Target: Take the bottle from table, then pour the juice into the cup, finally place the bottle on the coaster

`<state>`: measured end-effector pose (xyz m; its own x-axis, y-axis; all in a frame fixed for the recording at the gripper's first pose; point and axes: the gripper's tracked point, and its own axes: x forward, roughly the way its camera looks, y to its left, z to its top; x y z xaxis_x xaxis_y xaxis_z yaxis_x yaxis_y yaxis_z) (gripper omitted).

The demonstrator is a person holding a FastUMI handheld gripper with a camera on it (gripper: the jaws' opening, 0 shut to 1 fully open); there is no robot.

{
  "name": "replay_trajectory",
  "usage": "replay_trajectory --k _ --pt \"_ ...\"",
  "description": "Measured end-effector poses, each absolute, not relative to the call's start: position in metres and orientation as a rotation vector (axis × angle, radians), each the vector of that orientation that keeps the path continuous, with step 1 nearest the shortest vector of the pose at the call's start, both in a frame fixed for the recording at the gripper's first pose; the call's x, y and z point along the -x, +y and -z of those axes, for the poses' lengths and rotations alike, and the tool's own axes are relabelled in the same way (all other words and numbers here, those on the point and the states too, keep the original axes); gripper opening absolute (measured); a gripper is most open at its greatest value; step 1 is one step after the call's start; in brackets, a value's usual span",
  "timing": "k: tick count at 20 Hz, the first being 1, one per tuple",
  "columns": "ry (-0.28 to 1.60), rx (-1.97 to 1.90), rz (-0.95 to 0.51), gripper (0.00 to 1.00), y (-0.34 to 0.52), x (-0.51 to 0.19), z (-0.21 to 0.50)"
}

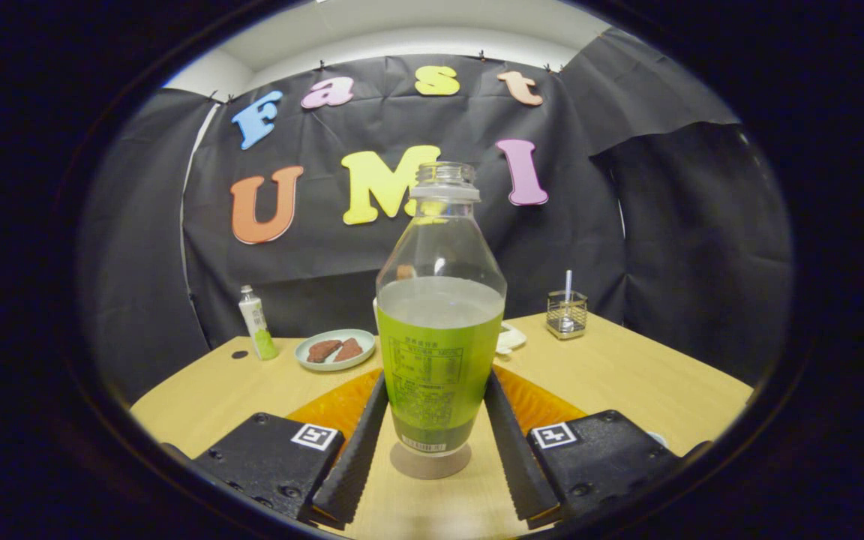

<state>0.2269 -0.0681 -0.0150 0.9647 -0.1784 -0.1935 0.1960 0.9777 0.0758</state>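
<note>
bottle (439, 322) label print too small to read

Even overhead light falls on the table (612, 375) ahead of me; the bottle (439, 330) is sharp with faint glints, edges bend and dim.
</note>
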Motion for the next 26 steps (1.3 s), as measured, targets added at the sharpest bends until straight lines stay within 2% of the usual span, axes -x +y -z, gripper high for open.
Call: replay_trajectory --k 14,26 --pt "0.300 -0.065 0.163 0.80 -0.062 -0.271 0.079" --pt "0.328 -0.022 0.162 0.82 -0.061 -0.270 0.086"
